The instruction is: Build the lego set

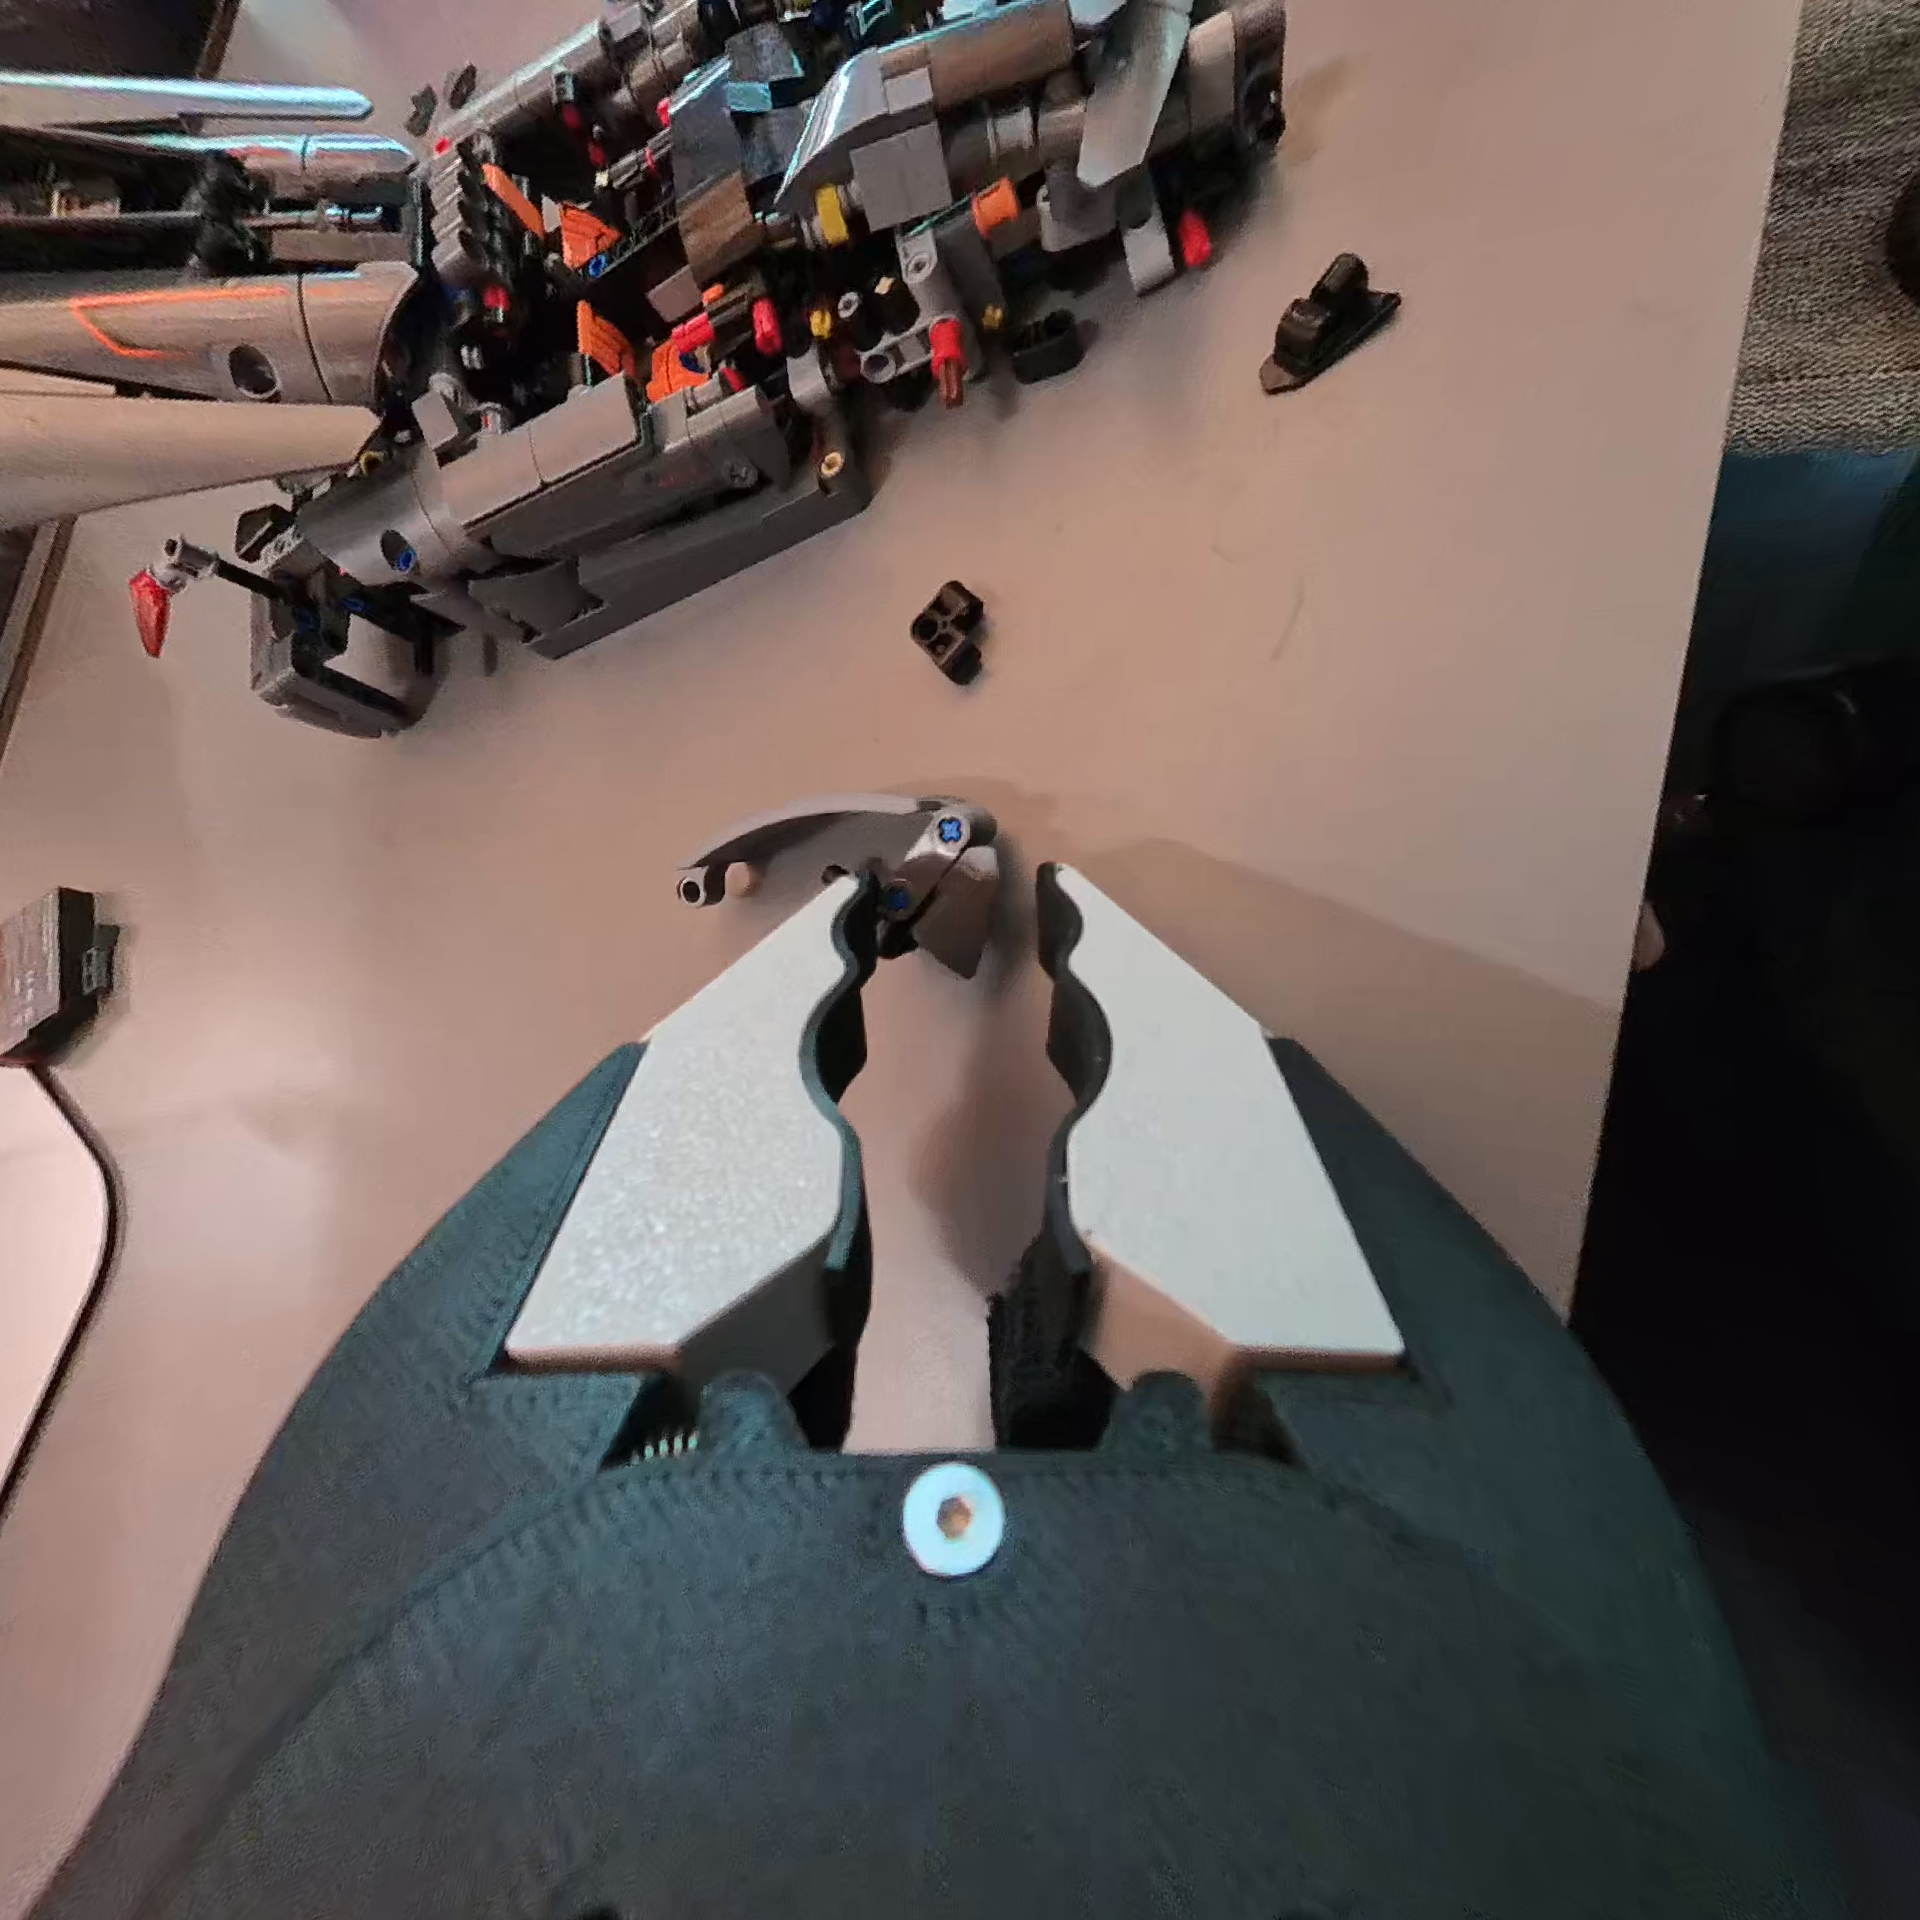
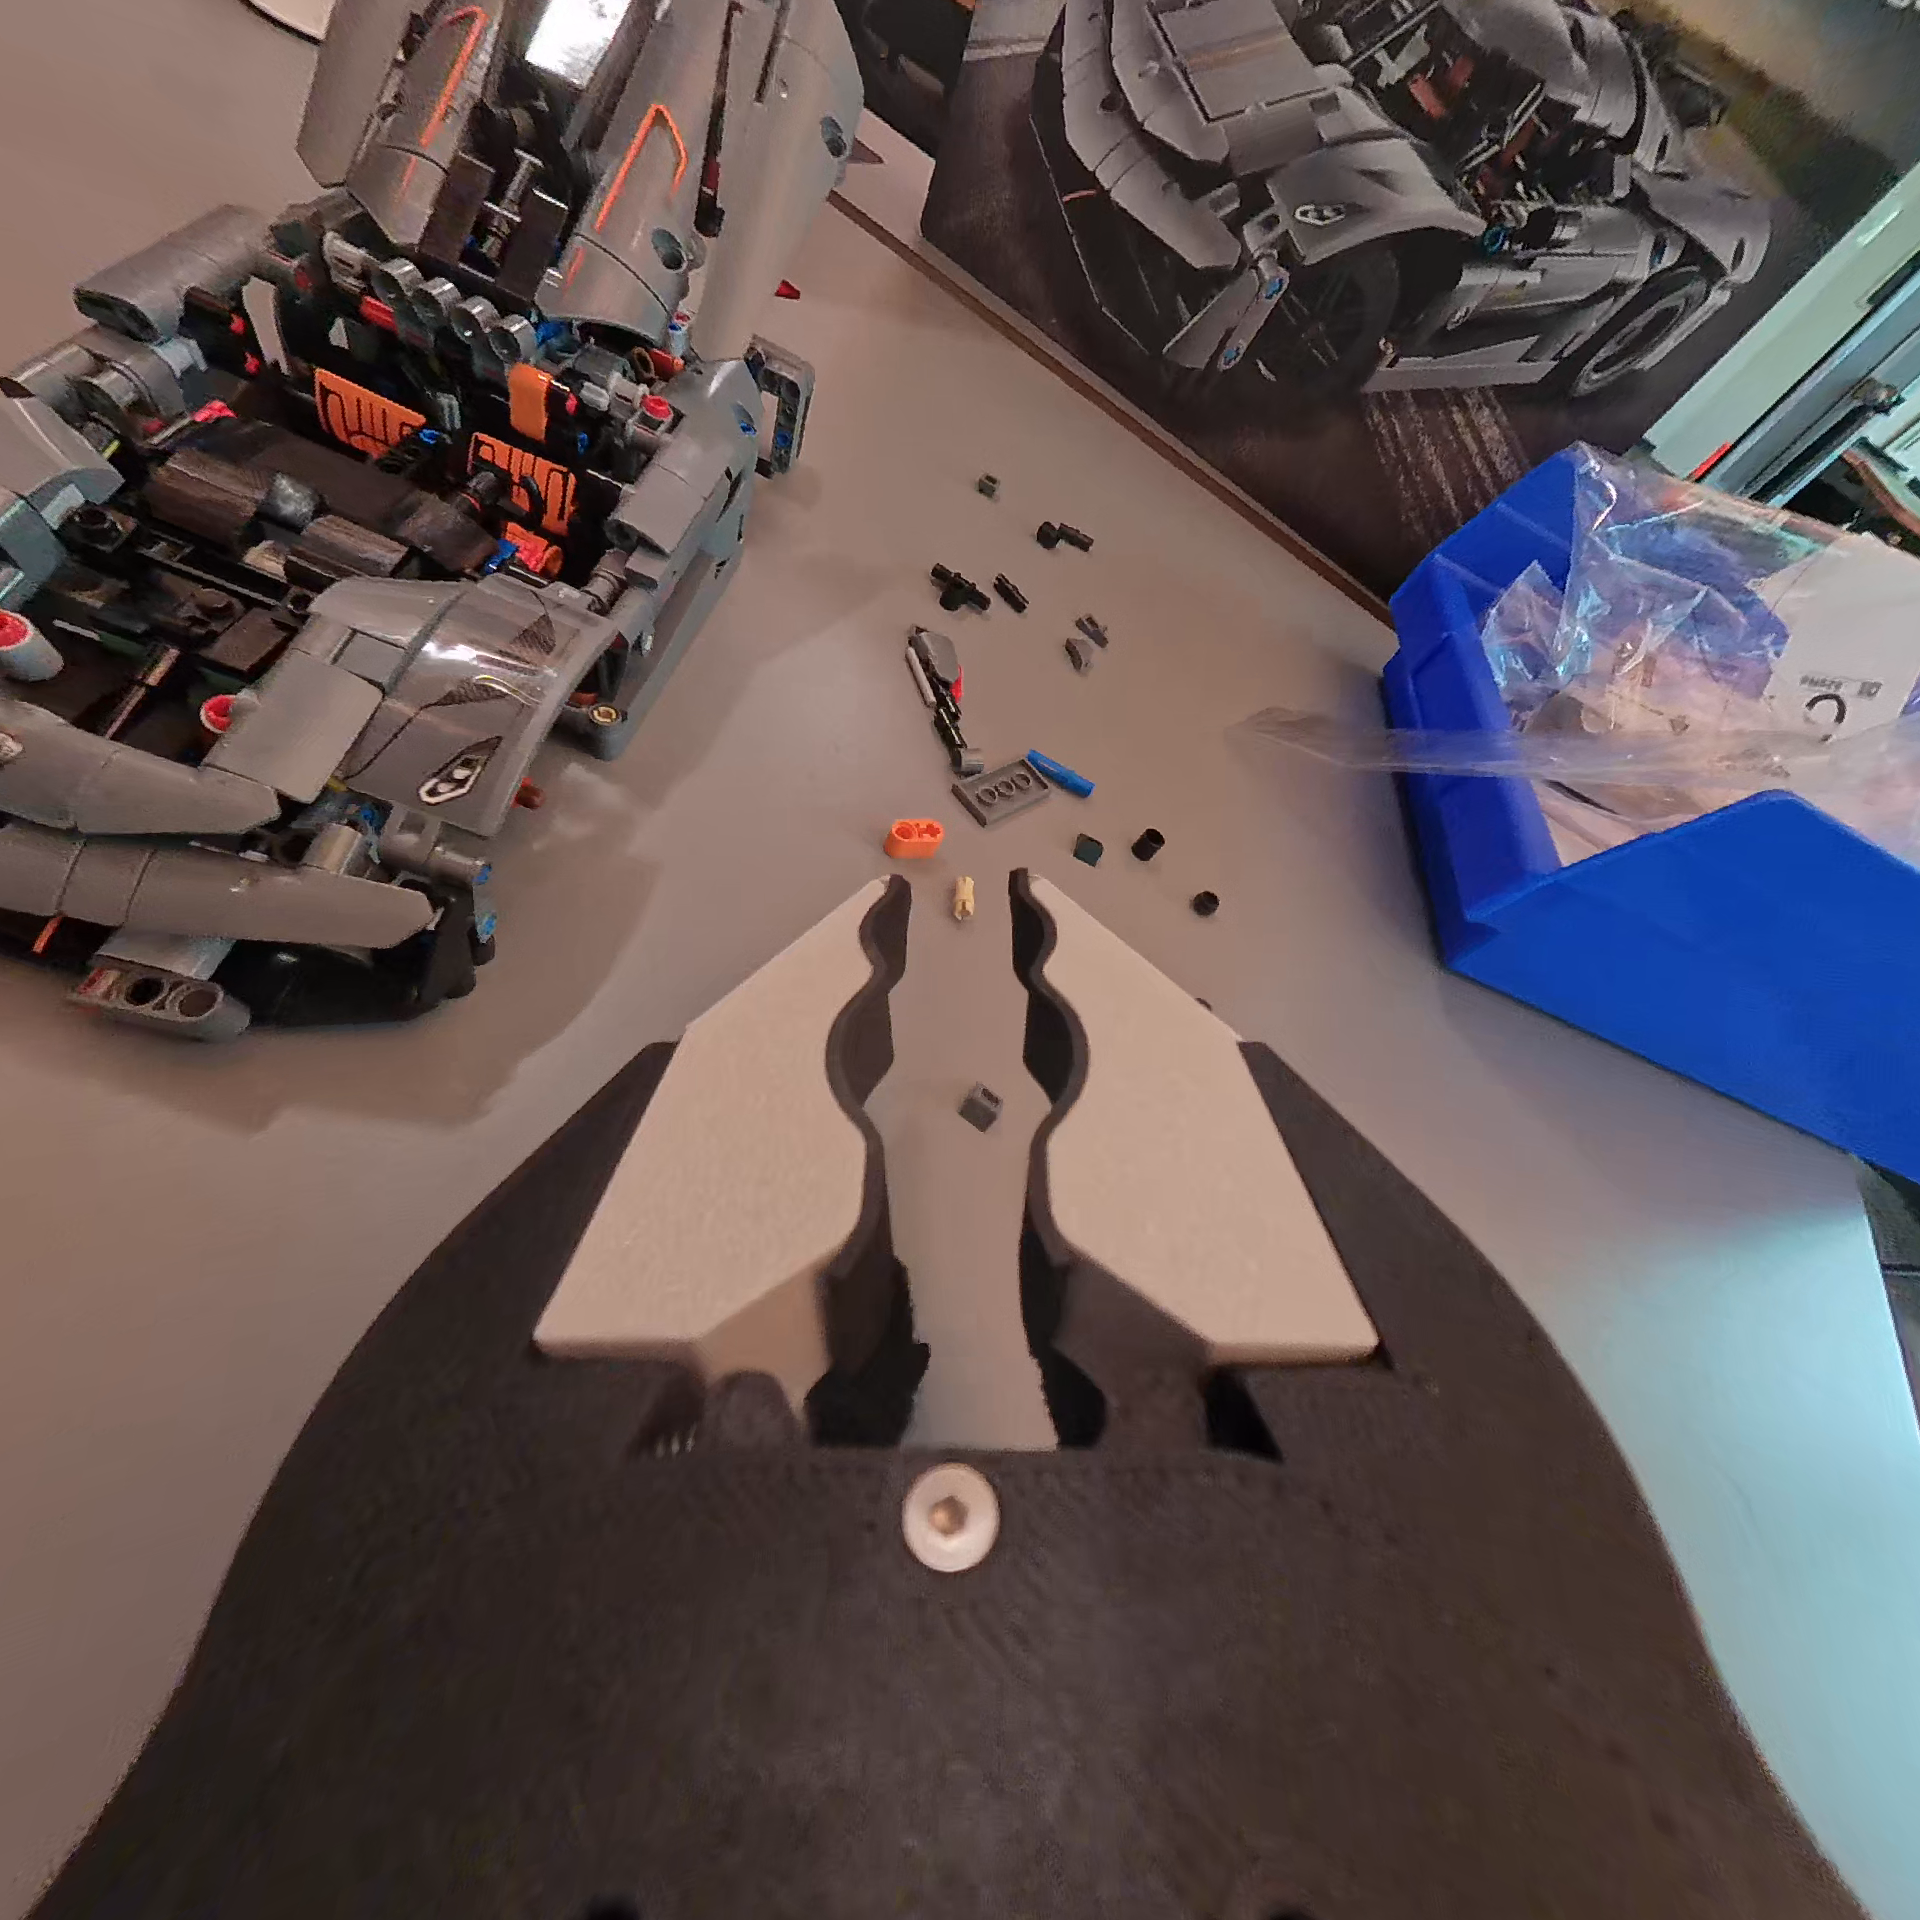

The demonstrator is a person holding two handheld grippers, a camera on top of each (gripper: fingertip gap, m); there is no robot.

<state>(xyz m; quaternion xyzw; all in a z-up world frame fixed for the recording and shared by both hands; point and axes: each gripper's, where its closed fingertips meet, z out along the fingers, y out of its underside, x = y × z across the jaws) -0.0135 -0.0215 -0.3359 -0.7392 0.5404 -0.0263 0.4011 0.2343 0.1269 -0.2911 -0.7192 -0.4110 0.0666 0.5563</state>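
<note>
Car model (image 2: pixel 343 582): mostly grey panels, black inner frame, orange seat inserts with black line pattern, red and blue pins. Bench (image 2: pixel 727 1039): plain pale grey, pinkish in left wrist view. Bin (image 2: pixel 1714 966): bright blue. Loose parts: orange connector (image 2: pixel 914 837), tan pin (image 2: pixel 964 899), blue pin (image 2: pixel 1060 773), grey plate (image 2: pixel 1003 792). Curved panel piece (image 1: pixel 831 847): grey, possibly blue cross-pins. Hand-held gripper fingers (image 2: pixel 748 1143): light grey, black inner pads.

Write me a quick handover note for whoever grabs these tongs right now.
Left tongs: open, tips around a small grey curved sub-assembly on the table; not gripped.
Right tongs: open, empty, with a tan pin between the tips.
Car model: partly built, interior exposed, on the table at the right tongs' left.
Loose parts: orange connector, grey plate, blue pin; bags in the blue bin.
Left: grip the sub-assembly, continue building.
</note>
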